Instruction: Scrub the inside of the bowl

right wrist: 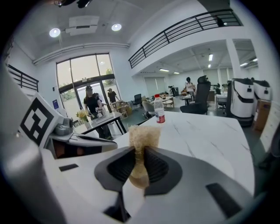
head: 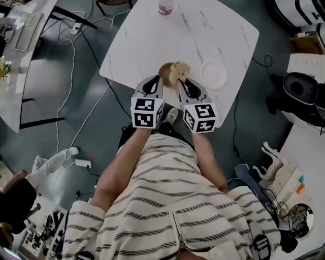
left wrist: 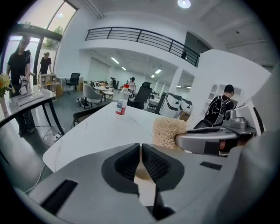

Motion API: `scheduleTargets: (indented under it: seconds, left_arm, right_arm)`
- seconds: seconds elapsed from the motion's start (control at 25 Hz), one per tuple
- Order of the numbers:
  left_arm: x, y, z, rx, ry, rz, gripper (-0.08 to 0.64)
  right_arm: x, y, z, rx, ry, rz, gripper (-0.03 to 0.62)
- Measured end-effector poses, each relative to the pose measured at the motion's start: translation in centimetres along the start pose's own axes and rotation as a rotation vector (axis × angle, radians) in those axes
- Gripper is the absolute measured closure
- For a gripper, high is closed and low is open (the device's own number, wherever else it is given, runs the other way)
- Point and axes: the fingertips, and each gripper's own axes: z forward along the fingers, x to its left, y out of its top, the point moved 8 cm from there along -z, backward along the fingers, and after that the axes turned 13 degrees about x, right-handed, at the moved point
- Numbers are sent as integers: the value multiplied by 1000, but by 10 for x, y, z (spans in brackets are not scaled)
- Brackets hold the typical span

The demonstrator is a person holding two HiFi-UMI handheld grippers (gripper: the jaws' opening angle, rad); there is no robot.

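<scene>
A small brown bowl [head: 165,72] sits near the front edge of the white marble table [head: 152,35]. My left gripper [head: 159,79] is shut on the bowl's near rim. In the left gripper view its jaws [left wrist: 141,159] are pressed together, with the tan bowl [left wrist: 142,174] showing just below them. My right gripper [head: 179,83] is shut on a beige fibrous scrubber [head: 180,69] and holds it at the bowl's right side. The scrubber [right wrist: 142,136] stands up between the pads in the right gripper view. It also shows as a beige block [left wrist: 168,132] in the left gripper view.
A white plate [head: 213,74] lies just right of the bowl. A bottle with a red label [head: 165,6] stands at the table's far edge. Cables run over the floor to the left. People stand by another table [right wrist: 98,118] in the background.
</scene>
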Motion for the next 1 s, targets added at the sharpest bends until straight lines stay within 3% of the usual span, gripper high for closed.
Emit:
scheduleTargets:
  seconds: [0.28,0.56,0.72,1.0]
  left_arm:
    - [5,-10,14,52,-1,9,552]
    - [14,-21,24,104,-11,-33,517]
    - [16,-25,31,151,-34,-95,517]
    - [24,-34,44,200,-95,-281,517]
  right_arm:
    - [-1,-7,9,36,-2,3,526]
    - [-1,-11,16,55,-6,2,526]
    - [-3,-13,19,69,-8,4,526]
    - [-8,-18,23,91,-13,9,526]
